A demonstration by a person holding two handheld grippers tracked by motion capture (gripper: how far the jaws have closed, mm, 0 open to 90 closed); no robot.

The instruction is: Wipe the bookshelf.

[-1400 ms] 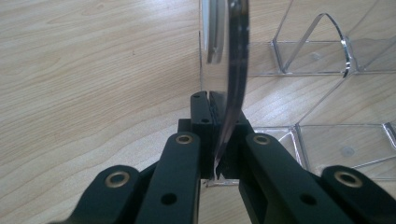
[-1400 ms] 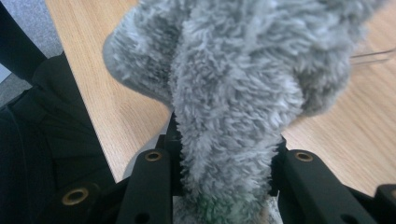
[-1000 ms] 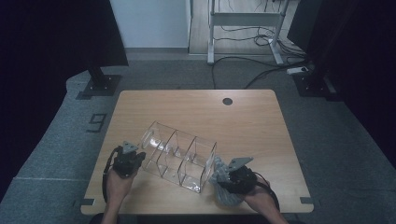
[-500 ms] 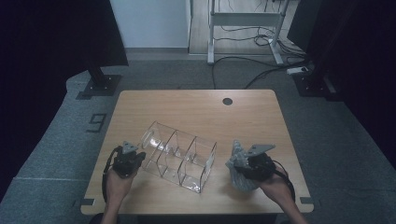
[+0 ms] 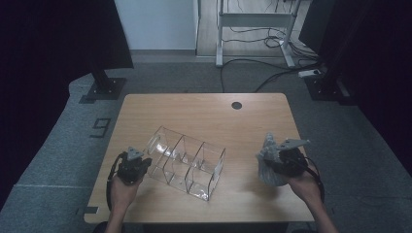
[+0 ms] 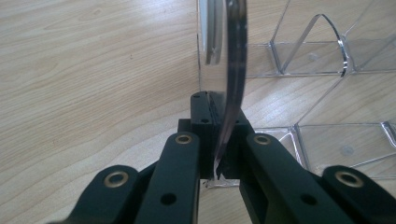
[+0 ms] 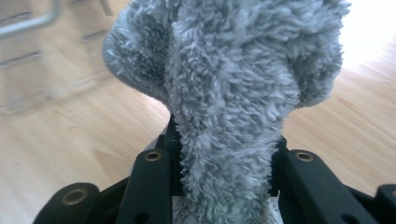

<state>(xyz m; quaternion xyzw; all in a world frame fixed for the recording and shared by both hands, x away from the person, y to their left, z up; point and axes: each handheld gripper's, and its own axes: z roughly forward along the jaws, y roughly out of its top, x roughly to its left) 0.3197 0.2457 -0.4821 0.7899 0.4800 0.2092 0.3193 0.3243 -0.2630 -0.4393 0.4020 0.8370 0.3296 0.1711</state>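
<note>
A clear acrylic organizer (image 5: 187, 162) with several compartments lies on the wooden table (image 5: 204, 114), slanting from upper left to lower right. My left gripper (image 5: 133, 165) is shut on the organizer's thin curved end wall (image 6: 233, 79), pinching it between the black jaws; my left gripper (image 6: 219, 140) holds that wall near its lower edge. My right gripper (image 5: 274, 162) sits toward the table's right side, shut on a fluffy grey cloth (image 5: 269, 162). In the right gripper view the grey cloth (image 7: 224, 93) bulges up from between the jaws of my right gripper (image 7: 224, 182) and hides what lies ahead.
A small dark round hole (image 5: 236, 105) marks the table's far middle. Beyond the table stand a metal desk frame (image 5: 252, 29) with cables on the floor and a dark stand (image 5: 104, 82) at the left. Bare wood stretches across the table's far half.
My right gripper has carried the grey cloth rightward, away from the organizer's right end, and a little up. The left gripper and the organizer have stayed where they were.
</note>
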